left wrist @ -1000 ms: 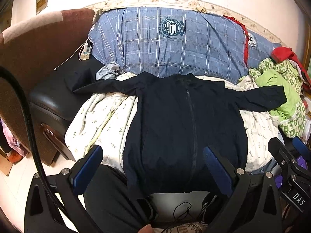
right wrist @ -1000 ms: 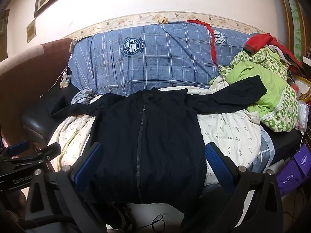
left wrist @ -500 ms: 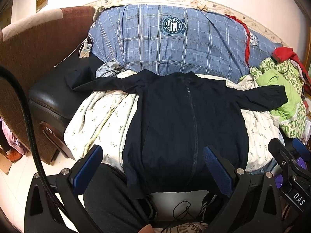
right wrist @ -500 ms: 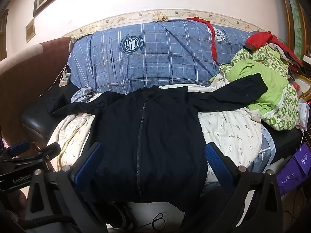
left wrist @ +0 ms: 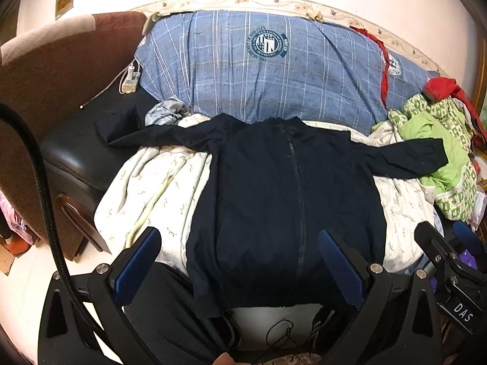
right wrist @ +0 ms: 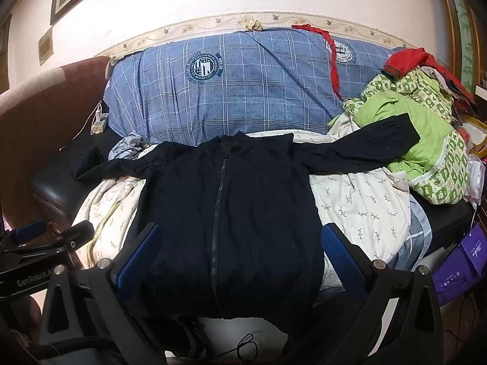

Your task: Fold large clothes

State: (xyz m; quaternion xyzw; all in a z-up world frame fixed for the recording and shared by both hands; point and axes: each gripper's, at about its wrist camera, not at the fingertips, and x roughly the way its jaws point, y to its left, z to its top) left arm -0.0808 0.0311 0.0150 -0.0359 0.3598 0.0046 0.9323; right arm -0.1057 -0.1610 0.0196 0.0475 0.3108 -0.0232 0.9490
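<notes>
Judging from how things lay, I was at the very start of the fold: the dark zip jacket point(left wrist: 286, 200) was spread front-up on the pale leaf-print sheet point(left wrist: 158, 188) that covered the sofa seat, both sleeves out to the sides, nothing turned in yet. My left gripper point(left wrist: 240, 261) hung above the hem with its jaws wide and nothing between them; my right gripper point(right wrist: 240, 261) was equally wide and empty, also short of the cloth.

The left sleeve point(left wrist: 158, 135) ran out toward the black leather seat end point(left wrist: 73, 152). The right sleeve point(right wrist: 362, 149) lay with its cuff resting on the green clothes pile point(right wrist: 420, 140). I reckoned the next move called for each gripper to go out to a sleeve or shoulder edge, pinch only the one layer of jacket and not the sheet under it, and carry it across the zip point(right wrist: 217, 213). The thin fabric looked slack and likely to drag the sheet along.

The hem hung over the front edge of the seat, so it seemed liable to slide. Behind stood a blue plaid cover point(right wrist: 243, 91) over the backrest, a white charger cable point(left wrist: 127, 76) at the left end, and a purple bag point(right wrist: 465, 258) down on the floor at the right.
</notes>
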